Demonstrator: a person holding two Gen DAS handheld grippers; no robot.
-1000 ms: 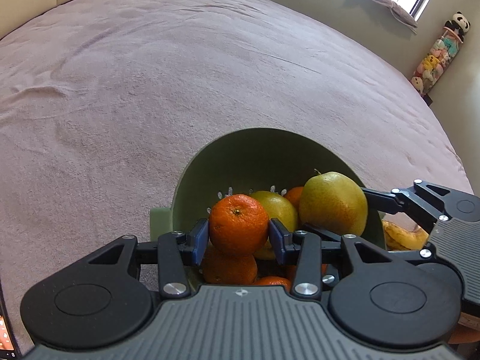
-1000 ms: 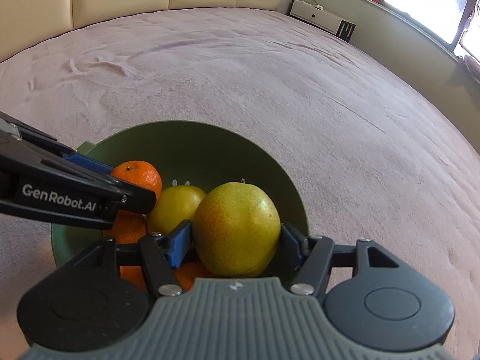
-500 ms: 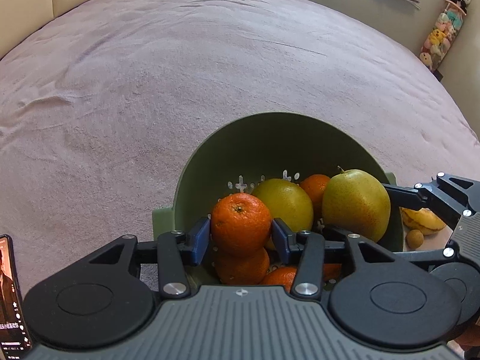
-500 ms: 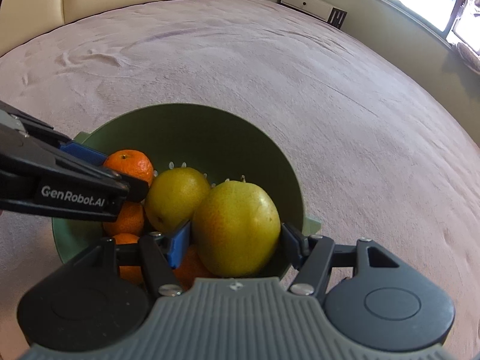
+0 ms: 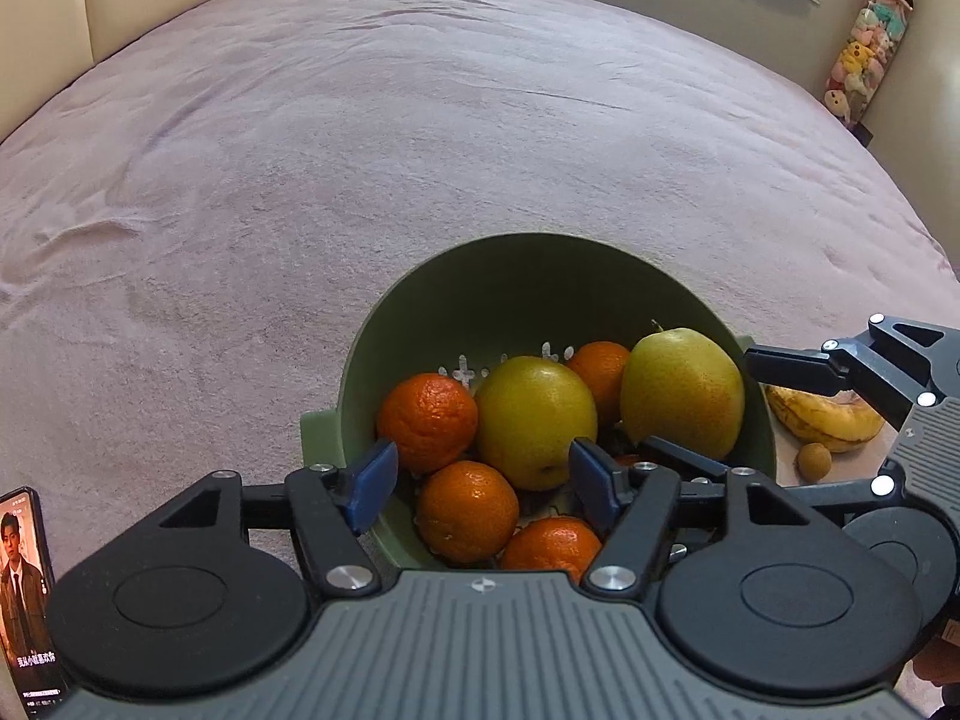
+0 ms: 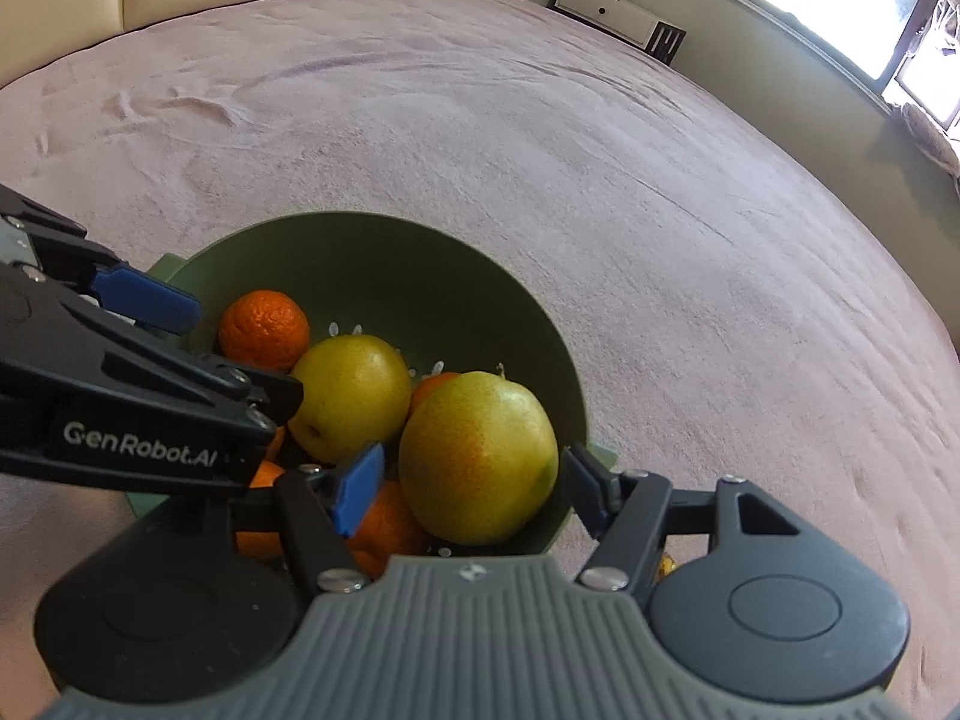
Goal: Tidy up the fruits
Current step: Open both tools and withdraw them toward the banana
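A green colander bowl (image 5: pixel 540 276) sits on the pink bed cover and holds several tangerines and two yellow-green pears. My left gripper (image 5: pixel 483 483) is open over the bowl's near rim; a tangerine (image 5: pixel 427 422) lies in the bowl just beyond its fingers. My right gripper (image 6: pixel 471 483) has its jaws around the right pear (image 6: pixel 477 456), with a small gap at the left pad. That pear also shows in the left wrist view (image 5: pixel 681 390). The other pear (image 5: pixel 534 420) rests in the middle of the bowl.
A banana (image 5: pixel 825 417) and a small round brown fruit (image 5: pixel 813 461) lie right of the bowl. A phone (image 5: pixel 27 594) lies at the near left. Pink bed cover (image 5: pixel 420 120) stretches beyond; a headboard and stuffed toys (image 5: pixel 864 54) stand far off.
My left gripper has opened and let the tangerine go into the bowl. My right gripper has lowered the pear into the bowl and its jaws have widened slightly.
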